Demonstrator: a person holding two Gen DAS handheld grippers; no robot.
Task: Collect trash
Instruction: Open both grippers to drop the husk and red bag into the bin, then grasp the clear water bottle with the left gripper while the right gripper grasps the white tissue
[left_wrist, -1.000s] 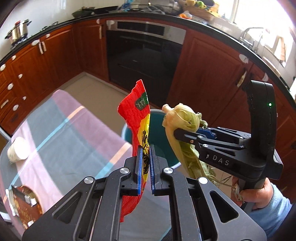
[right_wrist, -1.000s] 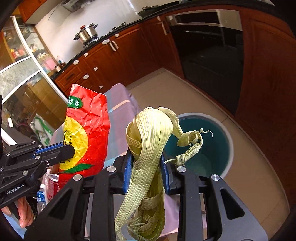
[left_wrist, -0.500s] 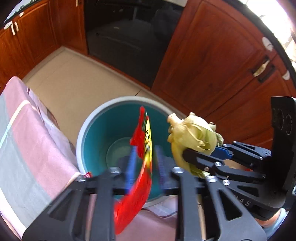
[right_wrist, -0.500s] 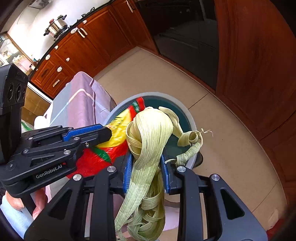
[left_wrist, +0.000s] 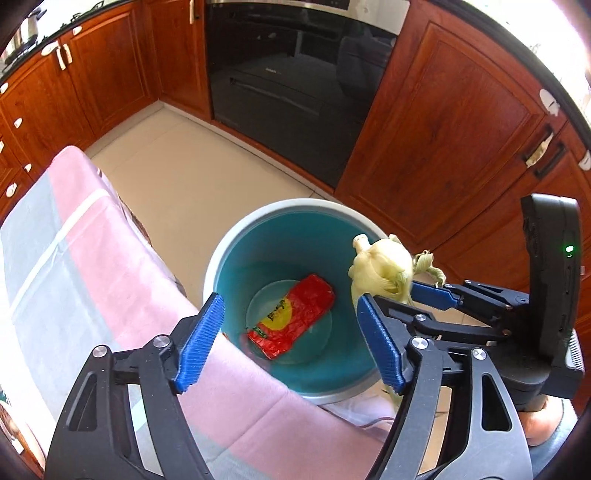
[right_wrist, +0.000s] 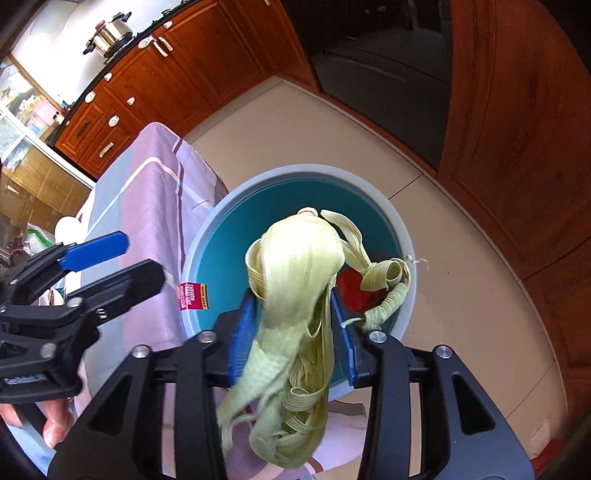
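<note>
R gripper (right_wrist: 291, 332) over the teal bin (right_wrist: 406, 254), jaws just been opening, corn husk bundle (right_wrist: 295, 266) between the blue pads, slipping down. Red wrapper (right_wrist: 354, 291) shows inside bin behind husks. L gripper (right_wrist: 114, 262) at left, jaws apart, nothing in them, above pink/grey tablecloth (right_wrist: 155, 199).

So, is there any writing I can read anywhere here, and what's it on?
"GenRobot.AI", edge-cropped: side of the left claw.
Red tag on the bin: blurred, unreadable.
Red wrapper: characters on its yellow patch, unreadable.
Oven door mark: too small.
</note>
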